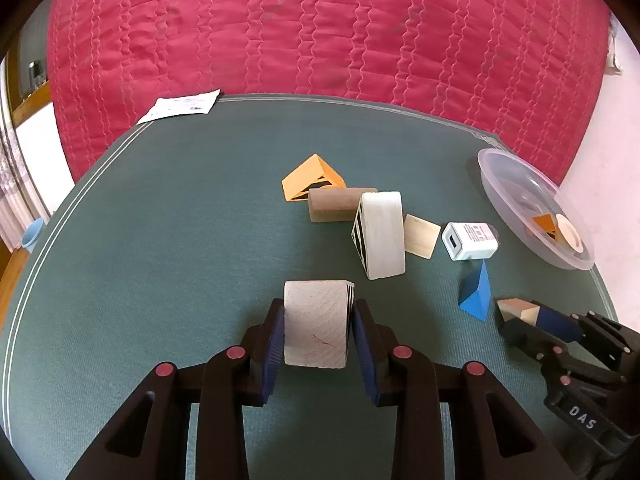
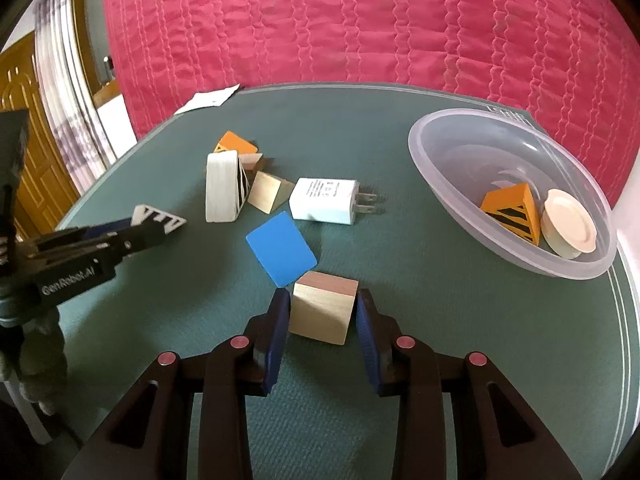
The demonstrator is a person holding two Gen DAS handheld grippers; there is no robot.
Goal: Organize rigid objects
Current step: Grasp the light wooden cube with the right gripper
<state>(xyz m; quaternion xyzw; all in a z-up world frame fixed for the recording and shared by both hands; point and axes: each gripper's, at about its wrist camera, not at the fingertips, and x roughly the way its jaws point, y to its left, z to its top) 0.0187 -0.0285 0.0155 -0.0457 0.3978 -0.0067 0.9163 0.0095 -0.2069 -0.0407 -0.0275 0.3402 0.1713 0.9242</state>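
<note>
Nearest, the left gripper (image 1: 317, 326) clamps a pale wooden block (image 1: 316, 324); the right gripper (image 2: 322, 320) brackets a small wooden cube (image 2: 323, 307), jaws barely apart (contact uncertain). Both pickups seem underway; next likely comes lifting toward the clear bowl (image 2: 472, 136). Beyond lie loose blocks on the green mat (image 1: 180, 208), then a red quilt (image 1: 320, 28).

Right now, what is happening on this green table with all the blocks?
A person is sorting blocks with two handheld grippers. The left gripper is shut on a pale wooden wedge with a striped end. The right gripper is closed around a plain wooden block. A clear plastic bowl already holds an orange striped wedge and a cream round piece. A white charger, a blue wedge and other blocks are on the table.
</note>
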